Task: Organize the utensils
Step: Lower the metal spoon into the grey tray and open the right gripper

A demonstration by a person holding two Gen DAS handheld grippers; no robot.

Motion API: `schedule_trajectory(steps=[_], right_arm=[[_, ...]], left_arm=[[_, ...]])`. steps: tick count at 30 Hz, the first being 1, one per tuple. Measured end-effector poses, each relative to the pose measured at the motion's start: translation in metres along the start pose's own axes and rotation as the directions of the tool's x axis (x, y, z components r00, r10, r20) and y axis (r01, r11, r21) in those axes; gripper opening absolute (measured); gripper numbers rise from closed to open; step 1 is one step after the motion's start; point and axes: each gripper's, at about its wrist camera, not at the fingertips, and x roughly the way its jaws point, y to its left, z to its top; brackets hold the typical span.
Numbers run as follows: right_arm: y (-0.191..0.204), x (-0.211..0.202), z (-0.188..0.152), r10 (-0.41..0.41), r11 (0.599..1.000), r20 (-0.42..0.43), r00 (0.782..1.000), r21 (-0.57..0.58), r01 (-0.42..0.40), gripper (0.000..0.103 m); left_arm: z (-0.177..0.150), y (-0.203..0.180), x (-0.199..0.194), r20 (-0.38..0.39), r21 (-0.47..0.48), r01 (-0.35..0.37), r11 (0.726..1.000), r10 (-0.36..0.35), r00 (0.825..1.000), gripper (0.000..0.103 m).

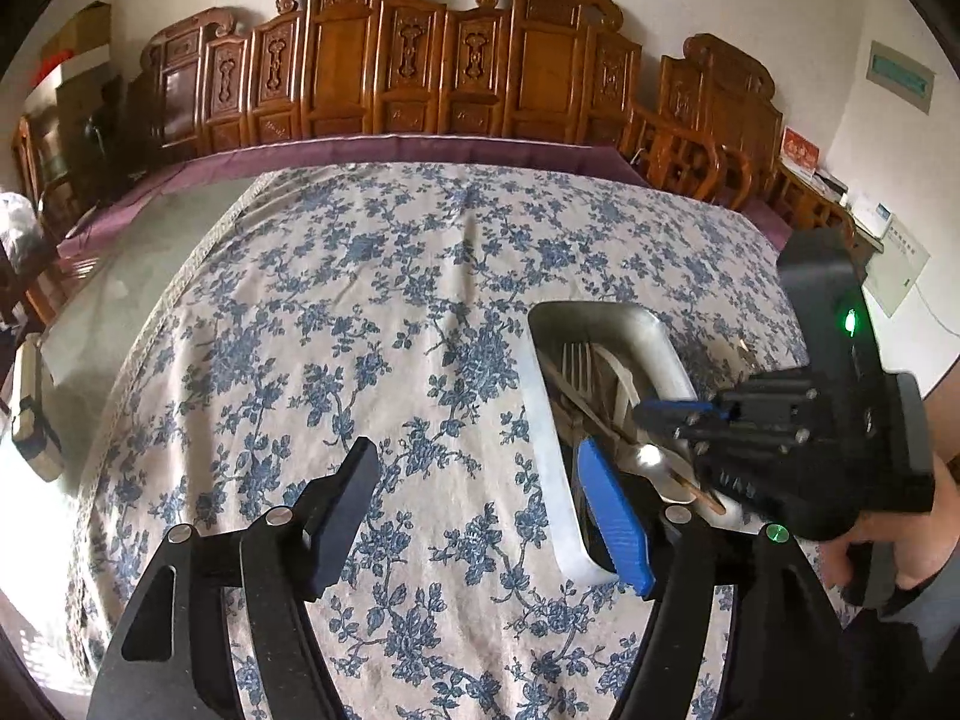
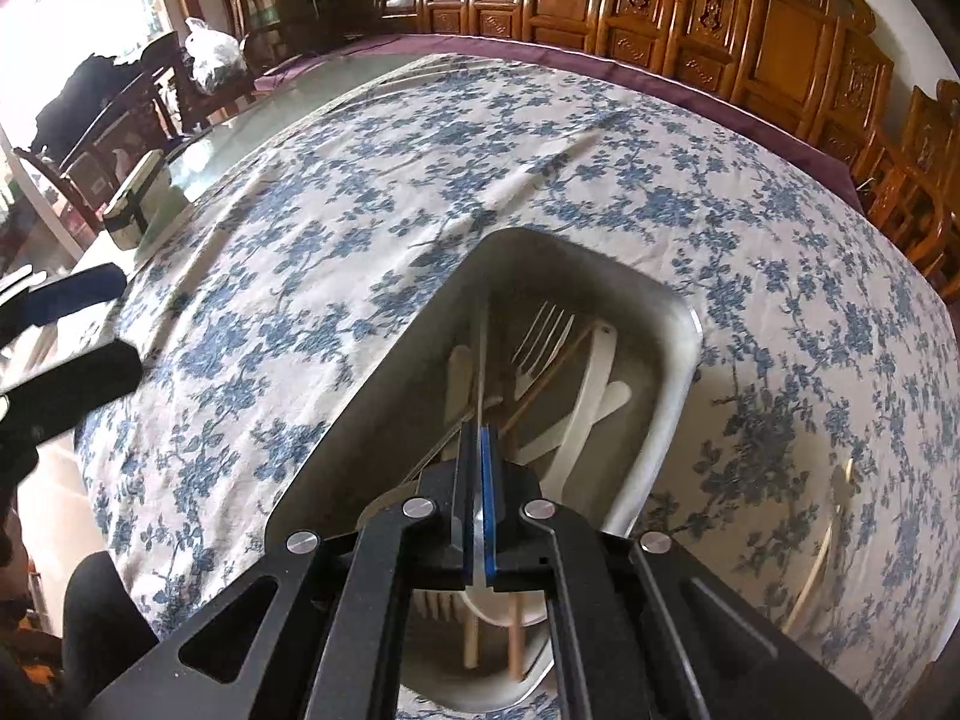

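Mostly gathered already, by the look of it. Metal tray [image 2: 672, 414] at centre of the floral tablecloth [image 2: 360, 276], holding a steel fork [image 2: 543, 336], white plastic cutlery [image 2: 591, 390] and a wooden chopstick [image 2: 543, 381].

Right gripper [image 2: 479, 456] at 6 o'clock over the tray, jaws together, clamped on a thin steel utensil [image 2: 480, 360] whose tip points to 12 o'clock into the tray; kind not clear. Not yet set down.

Left gripper [image 1: 480, 498] apart and empty, off the tray's 9 o'clock side.

Possibly one pale stick [image 2: 822, 546] left on the cloth at 4 o'clock; too blurred to be sure.
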Motion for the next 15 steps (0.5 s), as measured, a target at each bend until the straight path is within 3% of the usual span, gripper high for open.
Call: schedule_trajectory(steps=[8,15], right_arm=[[-0.007,-0.021,-0.012,0.023,1.000,0.044,0.999,0.007,-0.023,0.001],[-0.029,-0.065,-0.047,0.009,1.000,0.128,0.992,0.019,-0.012,0.002]], left_arm=[[0.000,-0.015,-0.006,0.013,0.031,0.005,1.000,-0.006,1.000,0.066],[-0.002,-0.040,-0.011,0.021,0.084,0.008,0.996,-0.010,1.000,0.072]])
